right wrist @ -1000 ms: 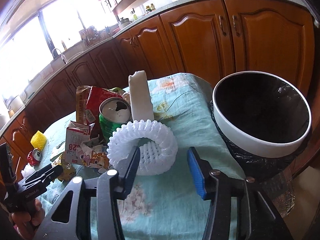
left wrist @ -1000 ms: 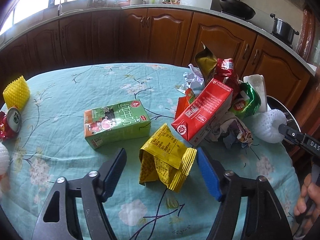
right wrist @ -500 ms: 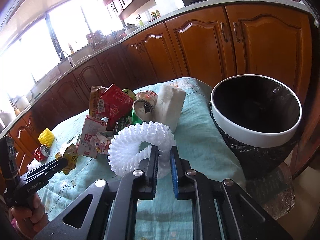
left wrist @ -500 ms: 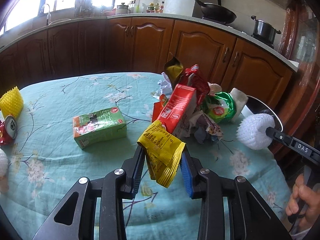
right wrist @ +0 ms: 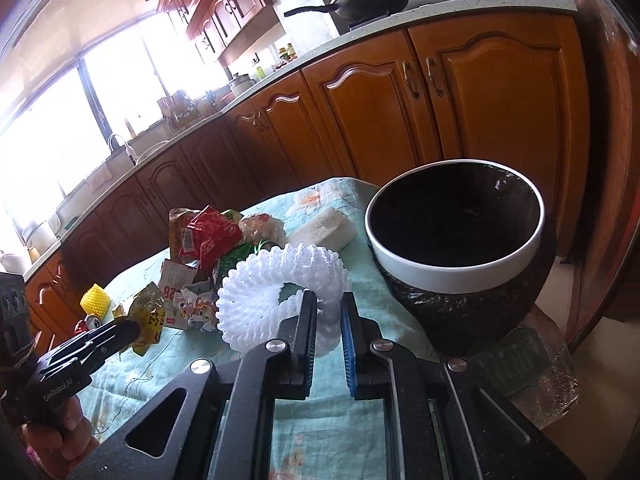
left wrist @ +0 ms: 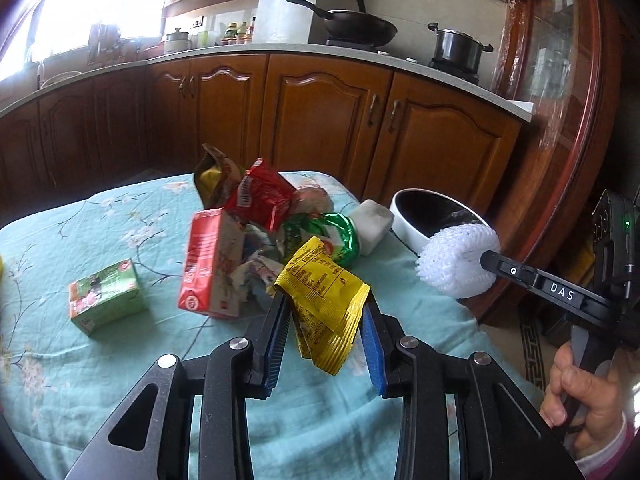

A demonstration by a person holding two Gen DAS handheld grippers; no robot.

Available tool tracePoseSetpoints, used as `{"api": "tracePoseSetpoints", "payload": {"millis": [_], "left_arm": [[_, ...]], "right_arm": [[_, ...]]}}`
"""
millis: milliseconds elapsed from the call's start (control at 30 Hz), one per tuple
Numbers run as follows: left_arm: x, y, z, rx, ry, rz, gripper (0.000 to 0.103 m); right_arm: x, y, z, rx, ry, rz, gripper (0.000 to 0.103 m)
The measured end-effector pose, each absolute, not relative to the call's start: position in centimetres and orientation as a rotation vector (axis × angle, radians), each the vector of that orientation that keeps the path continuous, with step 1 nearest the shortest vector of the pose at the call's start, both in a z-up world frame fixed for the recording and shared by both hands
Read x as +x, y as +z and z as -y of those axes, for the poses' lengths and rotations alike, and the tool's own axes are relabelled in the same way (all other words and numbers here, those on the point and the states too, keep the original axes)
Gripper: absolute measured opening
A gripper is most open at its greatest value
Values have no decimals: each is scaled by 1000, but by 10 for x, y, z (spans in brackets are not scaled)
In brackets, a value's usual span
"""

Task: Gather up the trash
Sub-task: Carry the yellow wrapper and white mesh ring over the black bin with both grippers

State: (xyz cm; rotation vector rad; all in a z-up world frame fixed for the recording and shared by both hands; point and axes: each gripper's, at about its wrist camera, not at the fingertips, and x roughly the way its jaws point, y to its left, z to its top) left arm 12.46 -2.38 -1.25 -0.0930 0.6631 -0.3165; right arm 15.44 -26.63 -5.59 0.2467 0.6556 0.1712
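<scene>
Both hands are loaded: the left gripper (left wrist: 325, 320) is clenched on a crumpled yellow snack wrapper (left wrist: 324, 300), lifted clear of the teal tablecloth (left wrist: 120, 360). The right gripper (right wrist: 329, 322) pinches the white foam fruit net (right wrist: 276, 292), just left of the black-lined trash bin (right wrist: 456, 268). Best to carry each fully over the white rim before releasing, foam net first.
</scene>
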Motion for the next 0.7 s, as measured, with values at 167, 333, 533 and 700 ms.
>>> {"api": "tracePoseSetpoints", "payload": {"millis": [167, 333, 533, 700], "left_arm": [[150, -13, 44, -66, -369, -677, 33], [176, -12, 67, -26, -417, -678, 33], [213, -12, 100, 11, -467, -674, 33], [246, -14, 128, 32, -513, -680, 34]], "right_arm": [[157, -50, 289, 265, 133, -638, 12], [165, -45, 316, 283, 92, -624, 12], [179, -40, 342, 284, 43, -622, 12], [195, -39, 364, 286, 11, -631, 12]]}}
